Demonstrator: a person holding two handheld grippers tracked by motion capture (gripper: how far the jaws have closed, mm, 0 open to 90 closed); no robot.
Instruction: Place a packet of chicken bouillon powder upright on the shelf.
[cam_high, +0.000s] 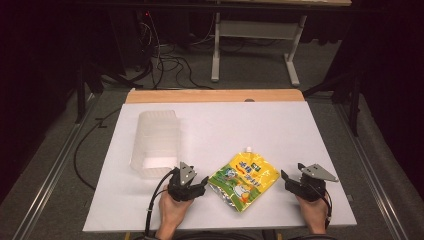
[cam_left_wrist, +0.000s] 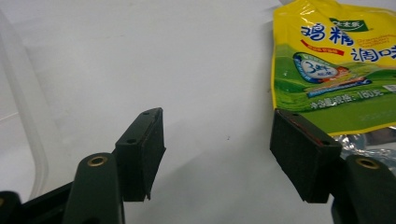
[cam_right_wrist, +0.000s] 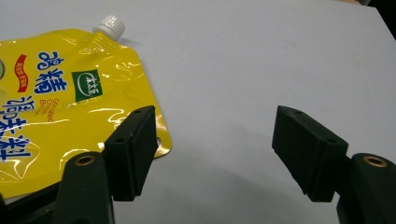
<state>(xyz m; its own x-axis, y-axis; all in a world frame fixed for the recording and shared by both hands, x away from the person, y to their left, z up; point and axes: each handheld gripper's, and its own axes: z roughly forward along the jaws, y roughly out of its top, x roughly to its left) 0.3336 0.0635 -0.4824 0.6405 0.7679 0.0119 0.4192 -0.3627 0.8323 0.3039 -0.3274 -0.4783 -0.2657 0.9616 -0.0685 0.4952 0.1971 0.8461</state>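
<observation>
A yellow and green spouted pouch (cam_high: 244, 181) lies flat on the white table (cam_high: 225, 120) near its front edge, its white cap (cam_high: 247, 149) pointing away from me. My left gripper (cam_high: 202, 183) rests just left of the pouch, open, with bare table between its jaws. In the left gripper view (cam_left_wrist: 217, 126) the pouch (cam_left_wrist: 336, 70) lies ahead and right, beyond the right jaw. My right gripper (cam_high: 292, 173) sits to the pouch's right, open and holding nothing. In the right gripper view (cam_right_wrist: 212, 121) the pouch (cam_right_wrist: 60, 107) and its cap (cam_right_wrist: 111, 25) lie left, partly behind the left jaw.
A clear plastic container (cam_high: 157, 142) stands on the table's left half, just beyond my left gripper; its rim (cam_left_wrist: 23, 116) shows in the left gripper view. A wooden strip (cam_high: 215, 95) runs along the far edge. Cables and a desk frame (cam_high: 255, 30) lie on the floor beyond.
</observation>
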